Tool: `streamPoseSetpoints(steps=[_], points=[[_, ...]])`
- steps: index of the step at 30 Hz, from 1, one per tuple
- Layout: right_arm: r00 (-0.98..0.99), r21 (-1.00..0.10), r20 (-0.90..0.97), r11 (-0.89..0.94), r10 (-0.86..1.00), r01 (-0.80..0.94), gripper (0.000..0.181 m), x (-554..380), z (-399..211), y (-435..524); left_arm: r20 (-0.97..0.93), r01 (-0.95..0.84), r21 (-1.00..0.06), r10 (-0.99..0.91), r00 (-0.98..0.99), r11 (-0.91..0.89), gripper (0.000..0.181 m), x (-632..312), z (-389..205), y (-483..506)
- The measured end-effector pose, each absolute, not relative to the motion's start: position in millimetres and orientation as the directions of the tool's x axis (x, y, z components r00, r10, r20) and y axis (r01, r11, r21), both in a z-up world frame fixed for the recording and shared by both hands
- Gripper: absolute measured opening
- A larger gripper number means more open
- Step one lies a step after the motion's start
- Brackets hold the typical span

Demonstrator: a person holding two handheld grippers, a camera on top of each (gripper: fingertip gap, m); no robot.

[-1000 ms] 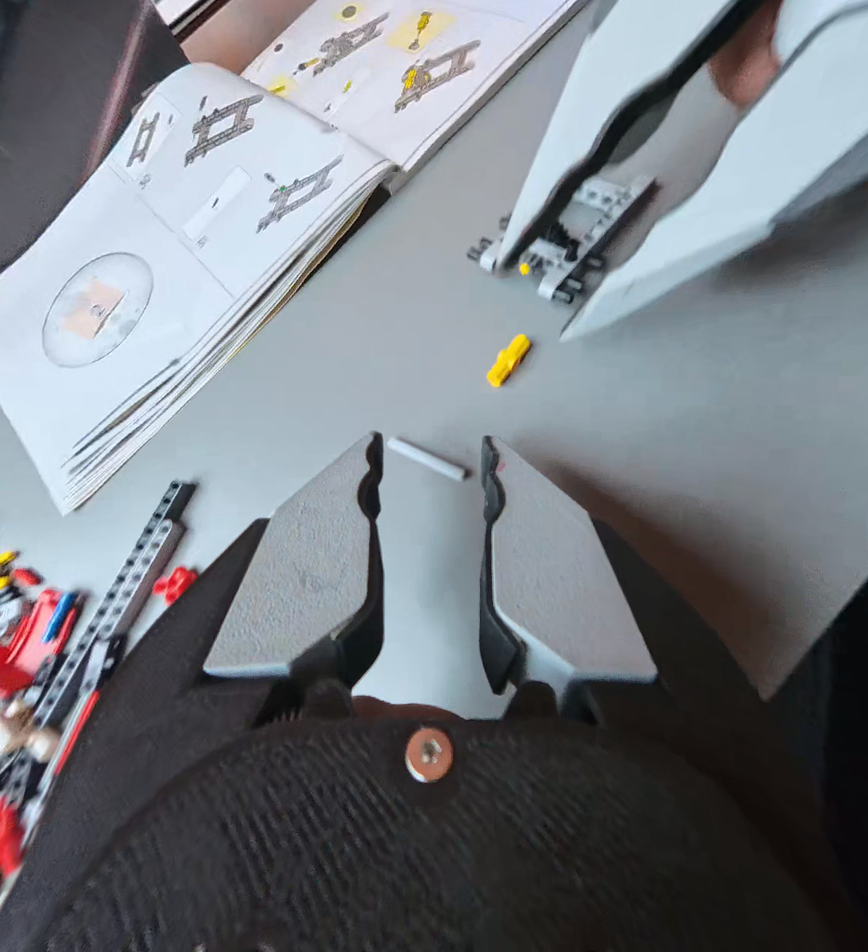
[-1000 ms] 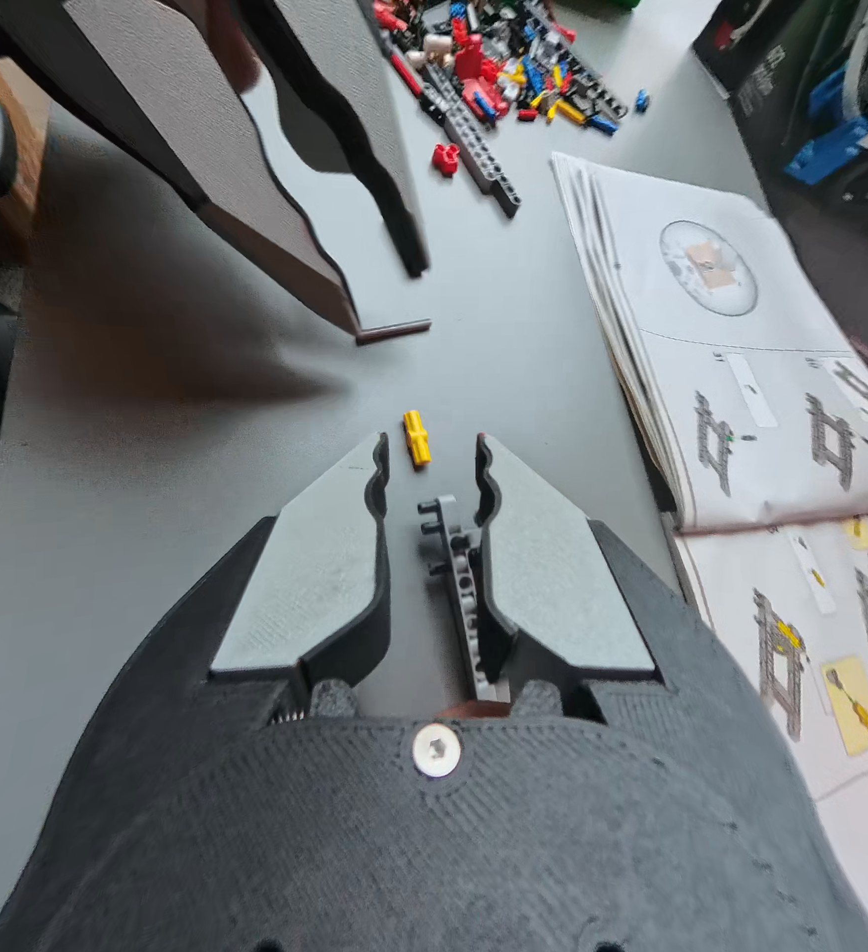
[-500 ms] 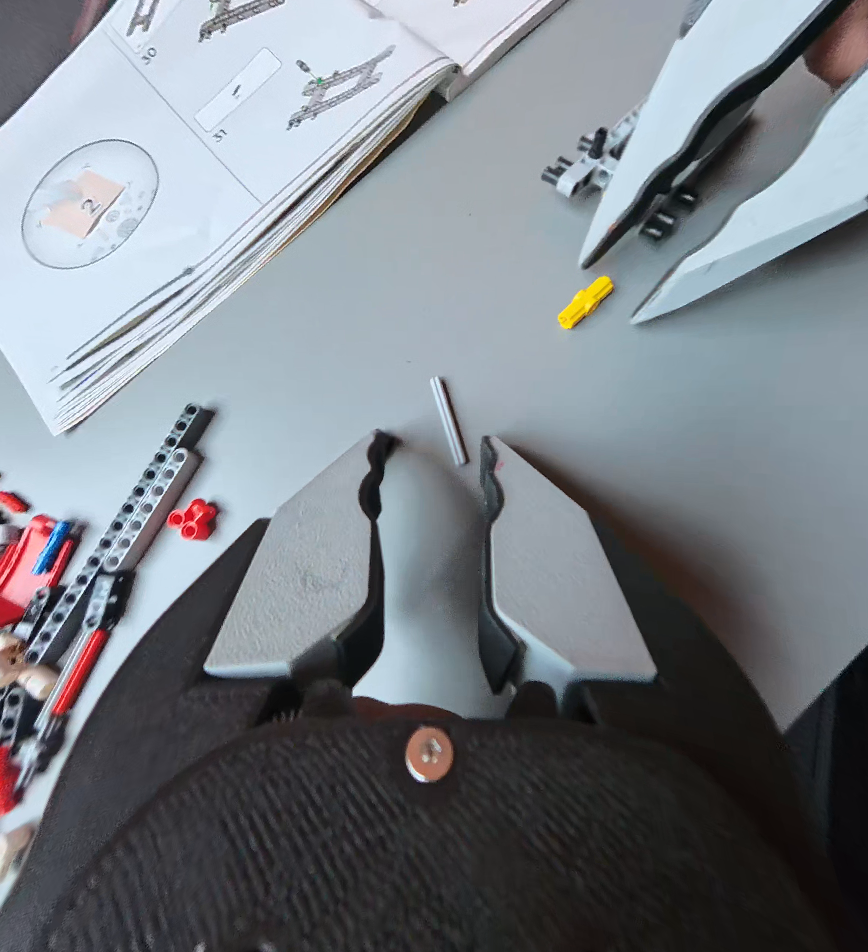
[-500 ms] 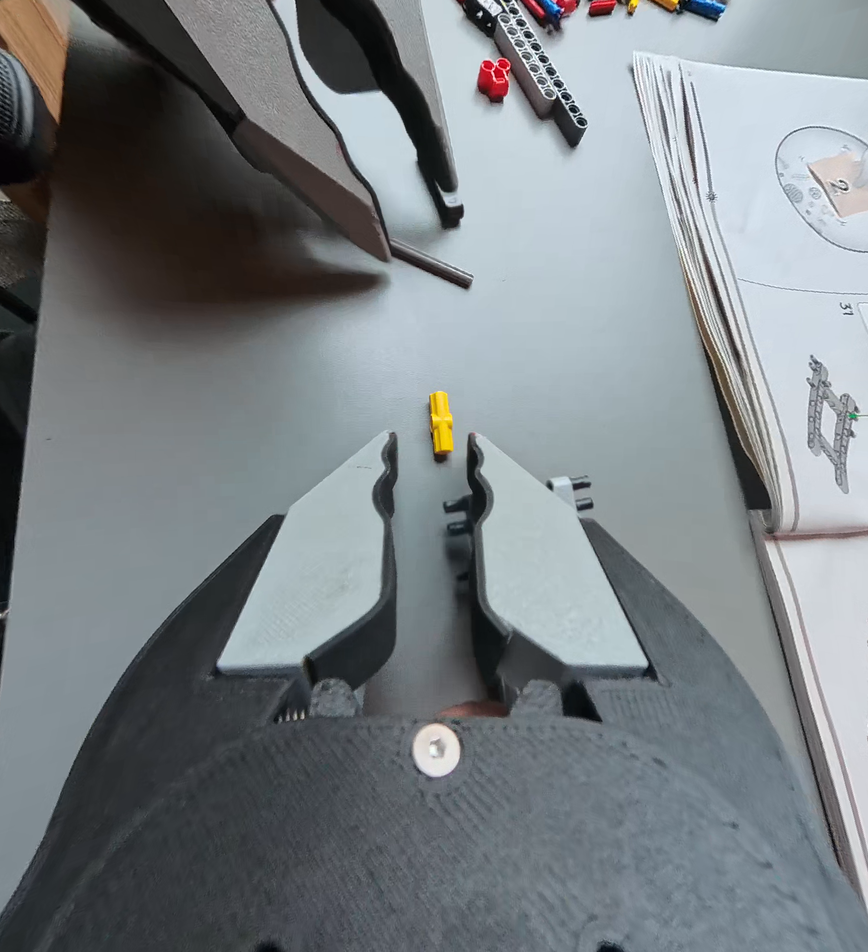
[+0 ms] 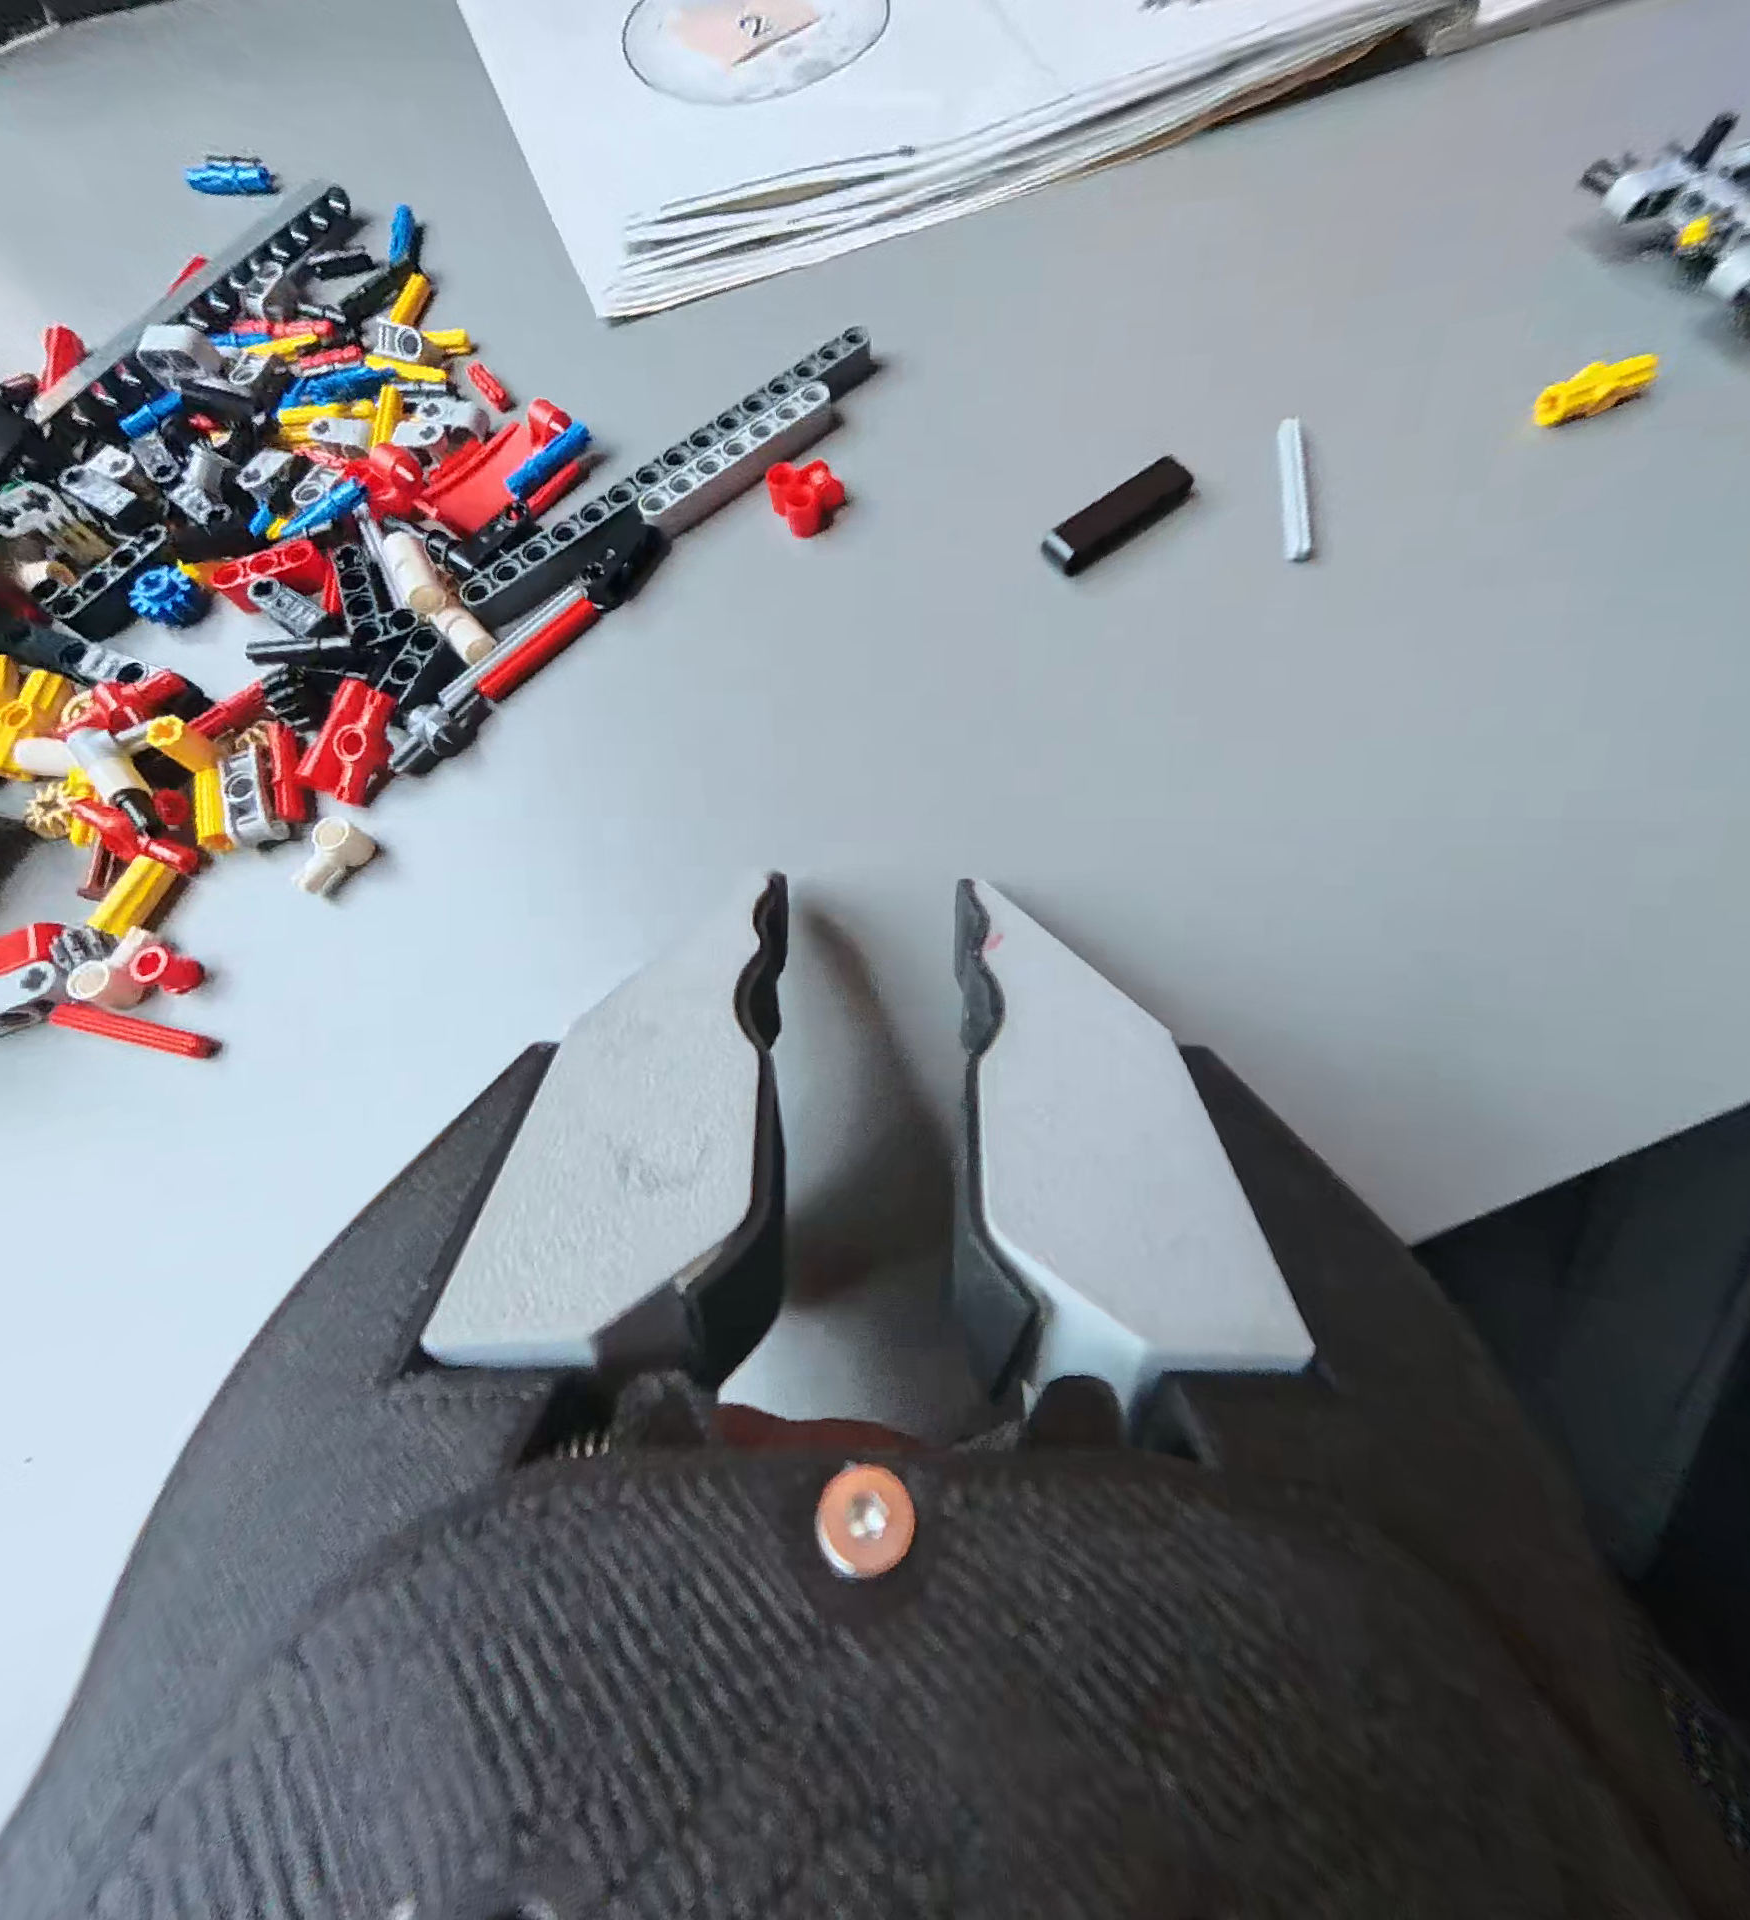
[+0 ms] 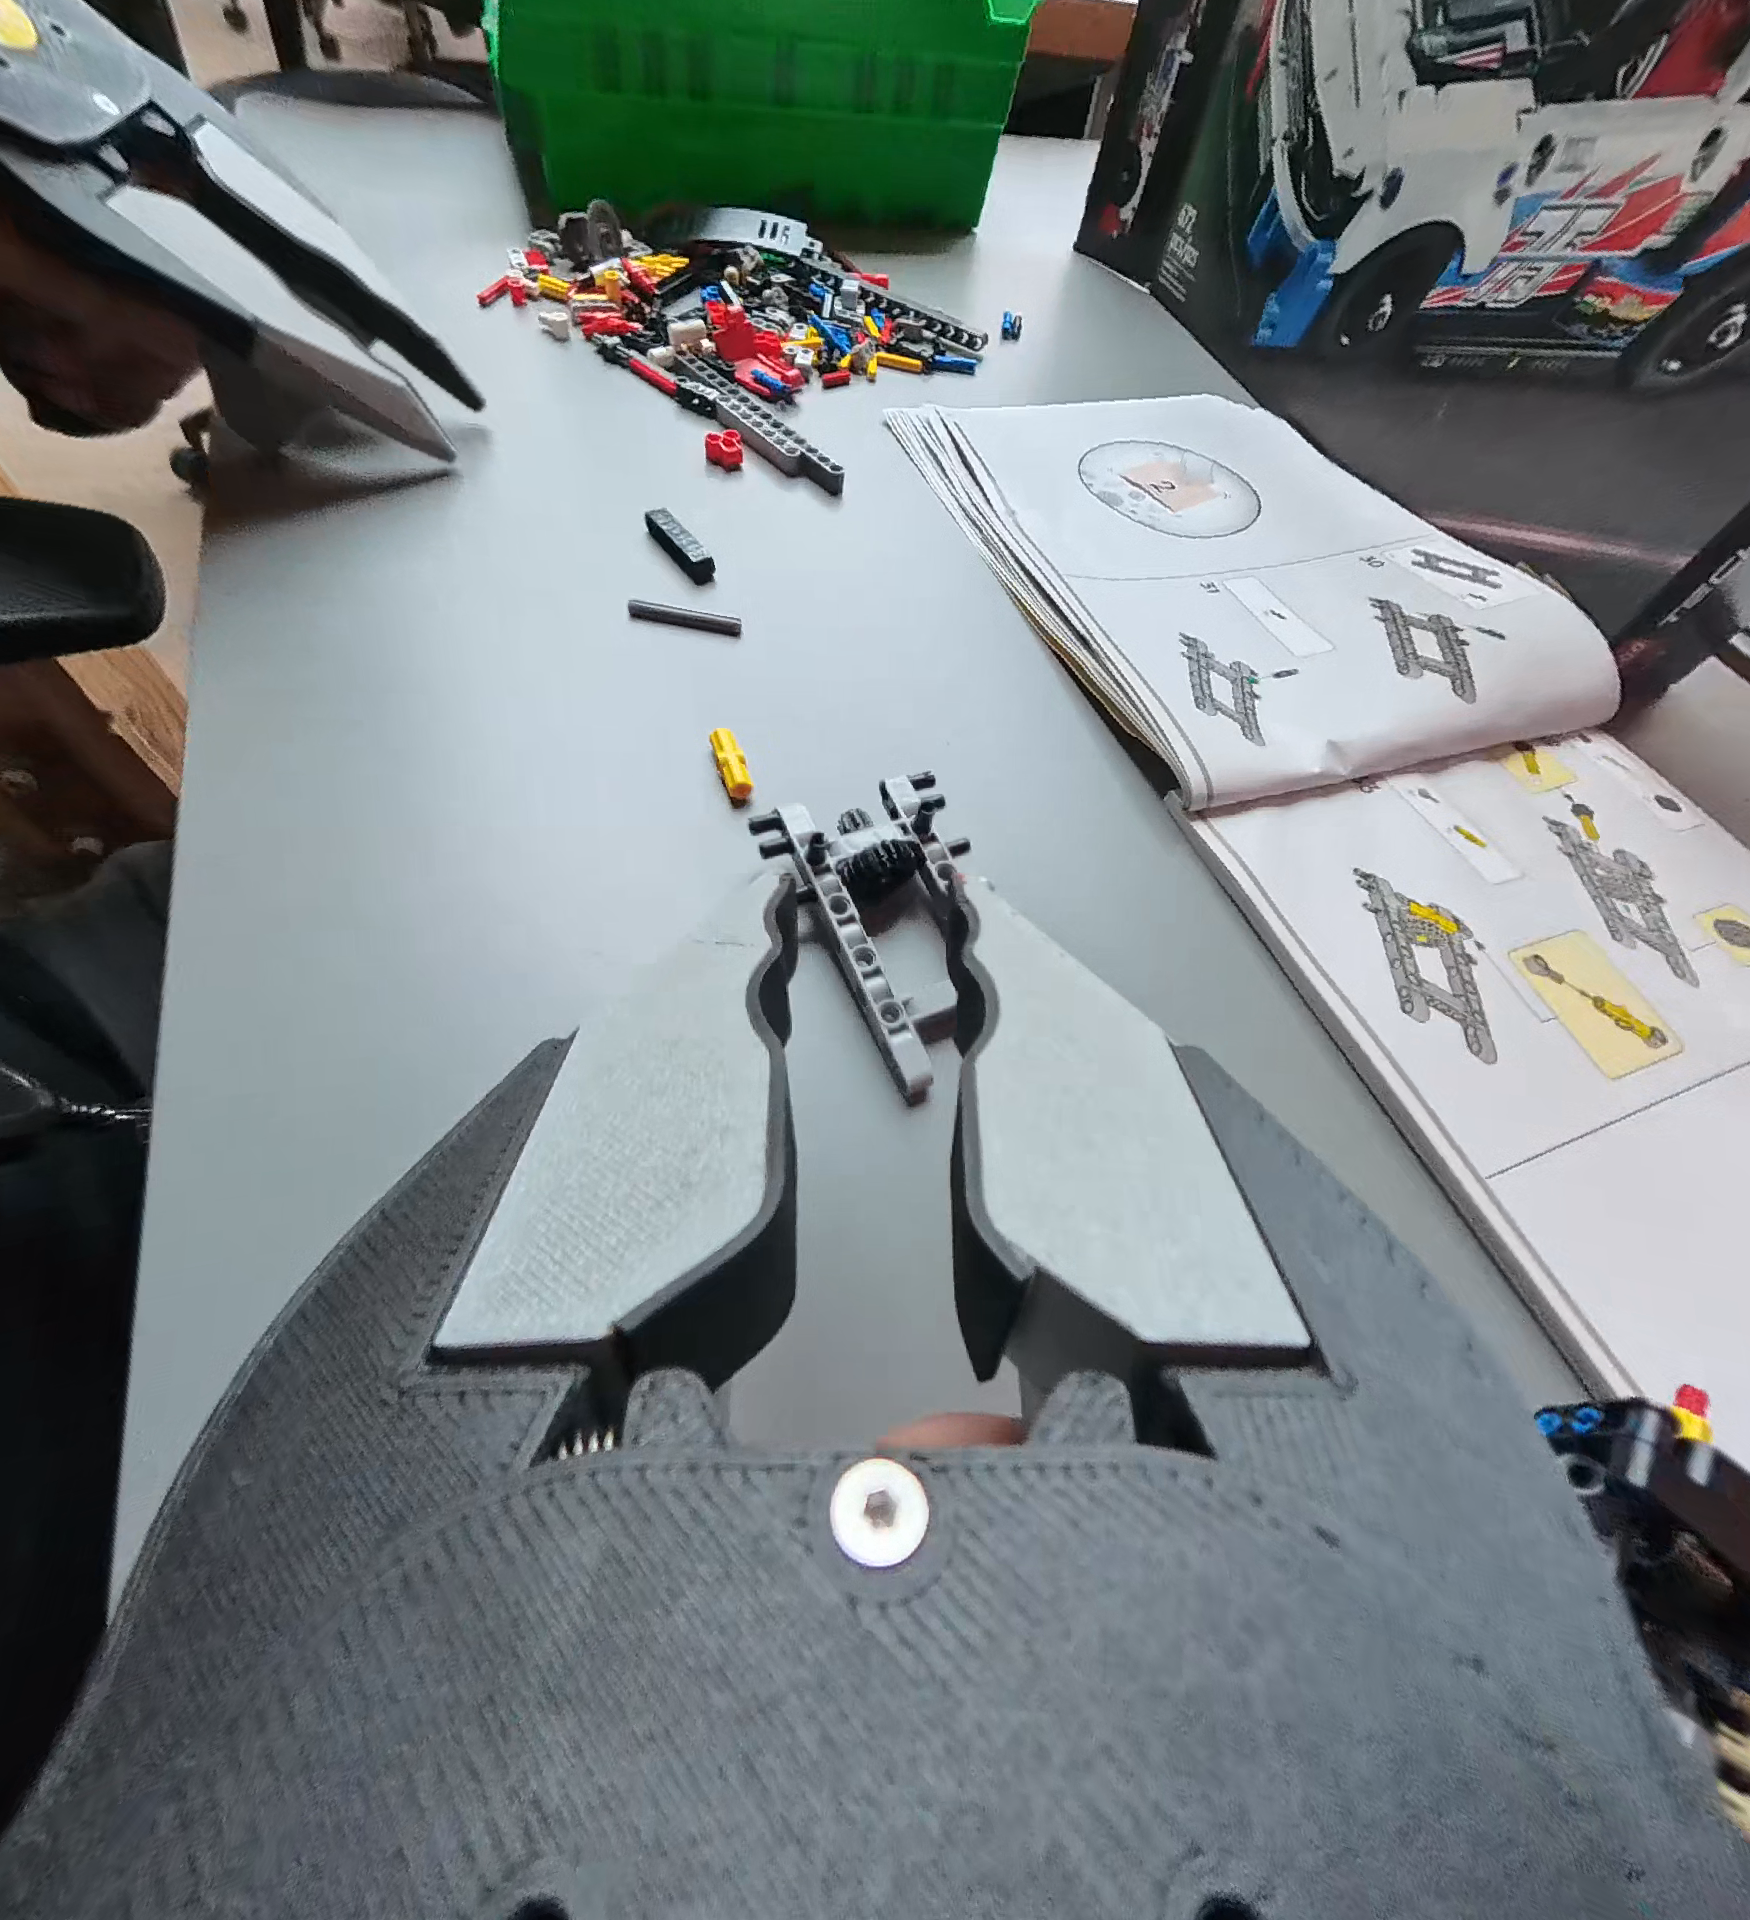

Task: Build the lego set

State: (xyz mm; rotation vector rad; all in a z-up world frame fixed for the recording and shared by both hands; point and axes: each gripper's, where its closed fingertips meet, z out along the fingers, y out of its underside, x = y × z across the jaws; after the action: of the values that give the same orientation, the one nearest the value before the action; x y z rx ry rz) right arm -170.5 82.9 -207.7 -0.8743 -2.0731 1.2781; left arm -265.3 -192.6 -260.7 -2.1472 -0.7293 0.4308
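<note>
Left gripper hangs empty, jaws apart. Right gripper, jaws apart, frames the grey frame; only its view shows the green bin.

Table: smooth matt grey top, soft sheen under window light.
Left gripper: finger faces grey, finely grained matt; body black, ribbed printed-plastic texture; one bright metal screw.
Right gripper: same grainy grey plastic, layered dark shell.
Loose bricks: glossy hard plastic.
Black beam: shiny.
Instruction booklet: matt white paper, pages curled.
Green bin: ribbed plastic.
Box: glossy printed card.
</note>
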Motion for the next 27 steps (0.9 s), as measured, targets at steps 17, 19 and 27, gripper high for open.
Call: streamPoseSetpoints(steps=[17, 19, 27], points=[[-0.640, -0.858, 0.267, 0.480, 0.720, 0.183, 0.025, -174.0, -227.5, 70.7, -0.015, 0.376, -0.821, 0.673, 0.739, -0.430, 0.026, -278.7, -257.6, -196.0], [-0.641, -0.865, 0.244, 0.462, 0.728, 0.196, 0.026, -175.2, -227.0, 72.0, -0.016, 0.385, -0.821, 0.691, 0.722, -0.421, 0.016, -282.3, -257.2, -200.8], [-0.643, -0.884, 0.185, 0.411, 0.743, 0.222, 0.026, -177.3, -224.5, 75.1, 0.043, 0.425, -0.836, 0.730, 0.682, -0.348, 0.000, -295.9, -241.0, -217.3]])
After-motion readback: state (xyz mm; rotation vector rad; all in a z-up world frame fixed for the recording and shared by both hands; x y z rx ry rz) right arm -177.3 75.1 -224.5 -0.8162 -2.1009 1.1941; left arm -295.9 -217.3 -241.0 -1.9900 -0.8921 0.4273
